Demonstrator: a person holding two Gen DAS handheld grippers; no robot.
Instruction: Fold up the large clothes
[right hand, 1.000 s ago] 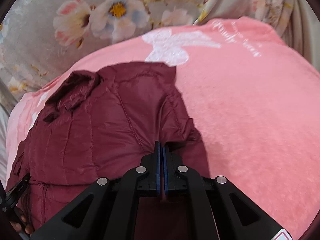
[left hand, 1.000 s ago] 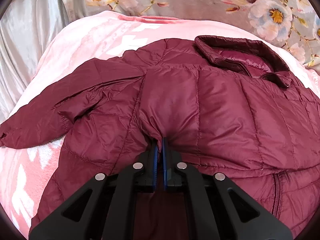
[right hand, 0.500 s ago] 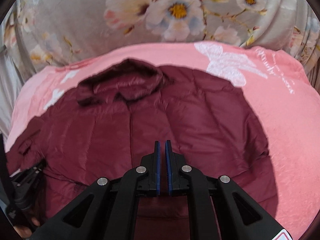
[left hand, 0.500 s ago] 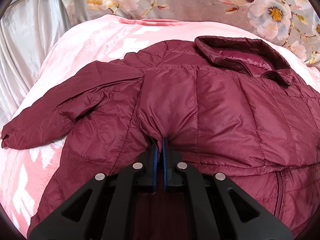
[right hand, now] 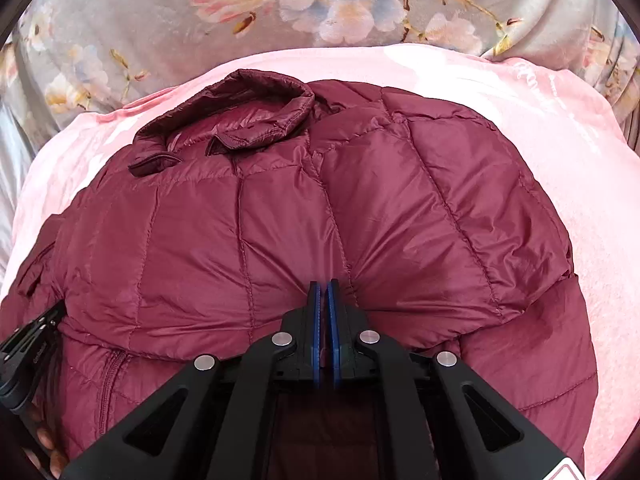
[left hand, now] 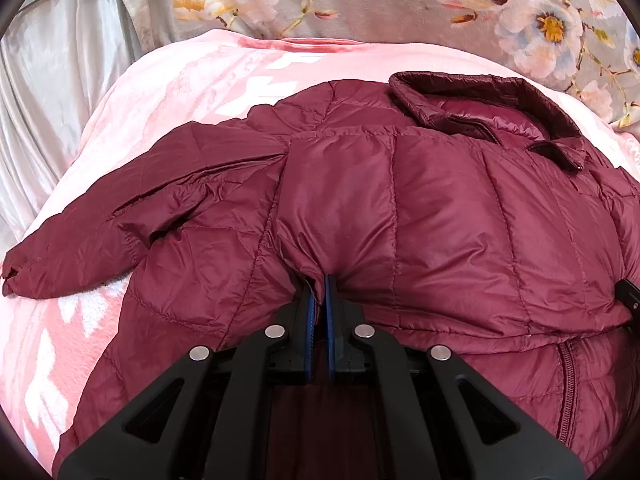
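A maroon quilted puffer jacket (left hand: 420,208) lies on a pink blanket (left hand: 168,92), collar (left hand: 480,100) at the far side. Its lower part is folded up over the chest. One sleeve (left hand: 100,232) stretches out to the left. My left gripper (left hand: 319,284) is shut on the folded edge of the jacket. In the right wrist view the same jacket (right hand: 280,220) fills the middle, and my right gripper (right hand: 325,292) is shut on its folded edge further right. The left gripper's body (right hand: 28,340) shows at that view's left edge.
The pink blanket (right hand: 560,128) covers the bed around the jacket. A grey floral cover (right hand: 200,20) rises behind it. Silvery curtain fabric (left hand: 48,80) hangs at the far left.
The right gripper has swung left and forward with the jacket's edge, laying the fold over the chest. The left gripper holds its place with only a slight shift.
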